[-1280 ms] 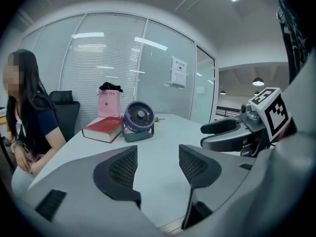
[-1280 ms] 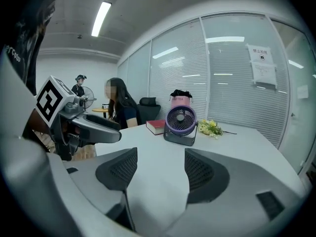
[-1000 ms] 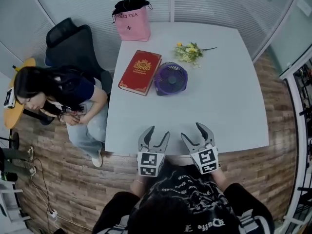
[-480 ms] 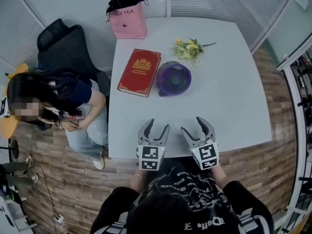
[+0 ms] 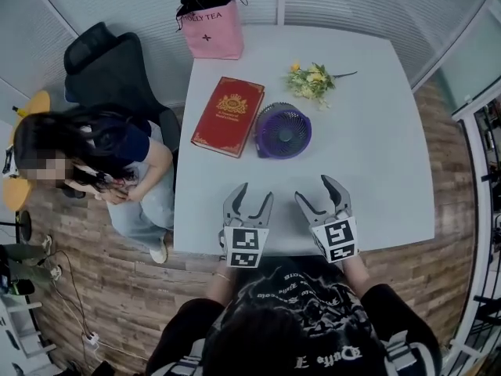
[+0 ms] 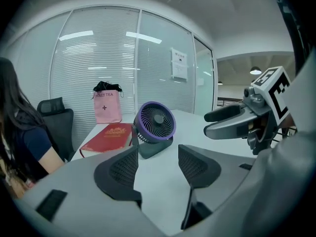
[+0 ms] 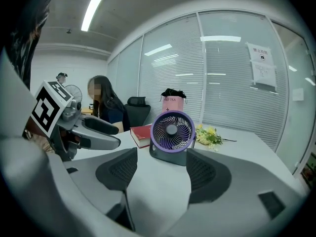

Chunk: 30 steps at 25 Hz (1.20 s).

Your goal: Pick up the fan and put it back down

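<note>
Fan (image 5: 282, 130) ahead of left claw (image 5: 254, 194) and right claw (image 5: 315, 190).
I see both claws spread wide, nothing between their jaws; the fan stands upright on the bench (image 5: 376, 155), well beyond their tips, facing them.

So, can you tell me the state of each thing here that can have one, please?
fan: upright on the table, untouched, blades apparently not spinning.
red book: closed, lying flat beside the fan.
flowers: lying on the table.
pink bag: standing upright.
office chair: unoccupied.
left hand-held gripper: open, nothing between the jaws.
right hand-held gripper: open, nothing between the jaws.
</note>
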{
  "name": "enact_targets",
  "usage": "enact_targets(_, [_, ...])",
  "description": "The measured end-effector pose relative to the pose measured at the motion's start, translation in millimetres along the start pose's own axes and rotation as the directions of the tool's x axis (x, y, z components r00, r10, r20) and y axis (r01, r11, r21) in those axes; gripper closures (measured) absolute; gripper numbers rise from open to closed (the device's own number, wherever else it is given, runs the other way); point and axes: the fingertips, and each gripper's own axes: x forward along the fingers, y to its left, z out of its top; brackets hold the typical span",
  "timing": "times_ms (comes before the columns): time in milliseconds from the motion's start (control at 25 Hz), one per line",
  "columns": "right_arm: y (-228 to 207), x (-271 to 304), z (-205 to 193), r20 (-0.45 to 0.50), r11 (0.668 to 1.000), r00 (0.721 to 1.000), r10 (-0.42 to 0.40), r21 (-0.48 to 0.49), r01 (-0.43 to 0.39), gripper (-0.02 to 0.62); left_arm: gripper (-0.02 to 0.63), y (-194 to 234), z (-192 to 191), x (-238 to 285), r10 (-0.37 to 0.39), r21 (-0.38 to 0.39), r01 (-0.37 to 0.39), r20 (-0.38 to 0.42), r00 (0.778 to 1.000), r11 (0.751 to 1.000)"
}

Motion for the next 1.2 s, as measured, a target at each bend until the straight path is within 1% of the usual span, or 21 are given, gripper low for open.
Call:
enact_targets(120, [-10.8,8.8,6.1,-0.022,1.0,1.0,0.014,-0.012,-0.014,0.295,0.331,9.2,7.3,8.8,0.034,-0.017,-0.034,-0.008,0.999,0.999])
enact_targets(240, [-22.8,19.1,5.4,-0.048,1.0,0.999,0.013,-0.019,-0.014,0.295,0.331,15.5,9.3,20.3,0.061,-0.004,-0.062,-0.025,0.998,0.998])
enact_targets(520, [-68.0,54.1,3.9,-0.07,1.0,0.997,-0.022,-0.02,0.021,0.296,0.33,29.0,8.2,56.6,0.054,0.036,-0.052,-0.081,0.995,0.998])
enact_targets(600, [-77.7,64.9,0.0,-0.089,0.999,0.996,-0.021,-0.031,0.018,0.296,0.332,33.4,3.7,64.8,0.065,0.034,-0.062,-0.1,0.993,0.997])
enact_targets(760, [-90.5,81.2,-9.9,-0.131,0.999,0.991,-0.016,-0.049,0.01,0.299,0.342,39.8,-1.7,79.4,0.091,0.021,-0.089,-0.108,0.99,0.996])
enact_targets(920, [-99.4,95.7,-20.9,-0.155,0.999,0.988,-0.023,-0.031,0.019,0.304,0.342,45.9,-7.1,97.6,0.097,-0.002,-0.098,-0.128,0.987,0.995])
enact_targets(1040, [-103.5,110.6,-32.7,-0.18,1.0,0.984,-0.011,-0.019,0.008,0.305,0.342,50.9,-16.5,107.2,0.106,-0.011,-0.109,-0.159,0.982,0.994])
enact_targets(1200, [-113.0,131.6,-41.4,-0.183,1.0,0.983,0.005,-0.003,-0.006,0.319,0.342,54.5,-23.3,122.4,0.103,-0.014,-0.107,-0.166,0.981,0.994])
